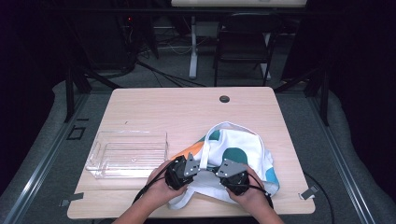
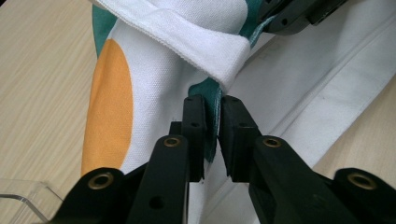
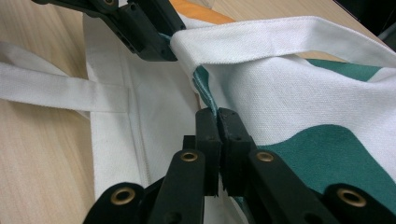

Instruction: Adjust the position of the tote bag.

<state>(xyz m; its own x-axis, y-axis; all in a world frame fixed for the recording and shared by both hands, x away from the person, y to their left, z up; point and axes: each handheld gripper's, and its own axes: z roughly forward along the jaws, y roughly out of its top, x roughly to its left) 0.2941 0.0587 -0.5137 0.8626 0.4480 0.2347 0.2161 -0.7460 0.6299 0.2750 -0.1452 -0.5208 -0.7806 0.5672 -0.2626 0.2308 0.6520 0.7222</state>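
A white tote bag [image 1: 238, 149] with teal and orange patches lies on the near right part of the wooden table [image 1: 187, 112]. My left gripper [image 1: 180, 171] and right gripper [image 1: 234, 176] sit side by side at the bag's near edge, each in a hand. In the left gripper view, the left gripper [image 2: 215, 109] pinches the bag's teal-lined top edge [image 2: 210, 93] just under a white handle strap [image 2: 196, 37]. In the right gripper view, the right gripper [image 3: 217, 119] is shut on the same edge, and the left gripper [image 3: 144, 28] shows farther along it.
A clear plastic tray [image 1: 128, 154] stands empty on the table's left, close to my left hand. A round cable hole [image 1: 224, 99] sits near the far edge. A dark chair [image 1: 243, 42] and a desk leg stand beyond the table.
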